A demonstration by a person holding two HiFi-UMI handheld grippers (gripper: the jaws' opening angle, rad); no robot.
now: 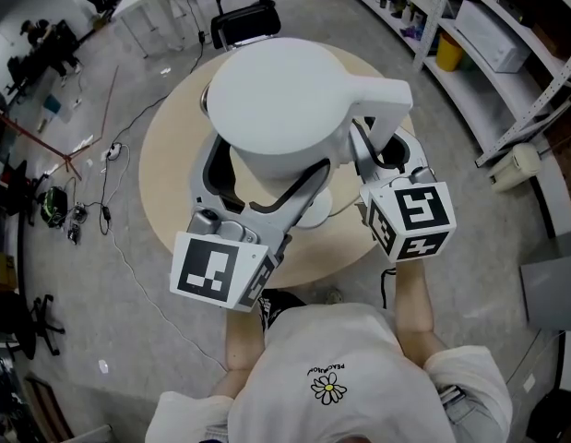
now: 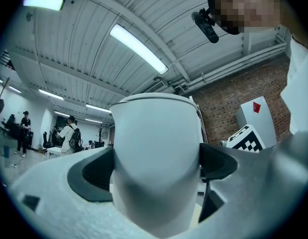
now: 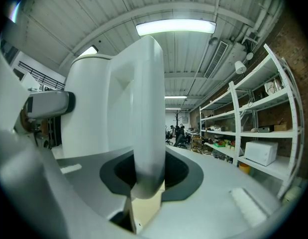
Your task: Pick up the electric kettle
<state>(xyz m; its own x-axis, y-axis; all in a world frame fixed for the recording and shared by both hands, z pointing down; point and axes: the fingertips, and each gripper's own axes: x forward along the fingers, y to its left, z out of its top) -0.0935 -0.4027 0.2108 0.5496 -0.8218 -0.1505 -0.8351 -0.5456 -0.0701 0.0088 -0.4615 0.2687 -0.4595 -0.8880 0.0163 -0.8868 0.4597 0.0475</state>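
Clearly, the left gripper (image 2: pixel 156 171) has its two fingers (image 2: pixel 89 176) set wide against opposite sides of the kettle (image 1: pixel 280 100), and the dark pads press on the white body with no gap showing. The right gripper (image 3: pixel 149 176) is partly closed, pinching the handle (image 3: pixel 146 108) between its jaws low on the upright bar.

The kettle is held between the two grippers over the middle of the round table (image 1: pixel 170 173), with the handle pointing right. It looks raised clear of the tabletop. A white round base (image 1: pixel 315 212) shows on the table under the kettle's near right edge, off-centre from the body.

Both marker cubes hang over the table's near edge, close to the person's chest. Bare tabletop rings the kettle, widest on the left and narrower on the far right.

A black chair (image 1: pixel 243 17) stands just beyond the table's far edge. On the right, the shelves (image 1: pixel 488 35) run near the table, with a strip of floor between and a yellow tub (image 1: pixel 448 52) at their foot. On the left the floor is wider, crossed by thin cables (image 1: pixel 110 201).
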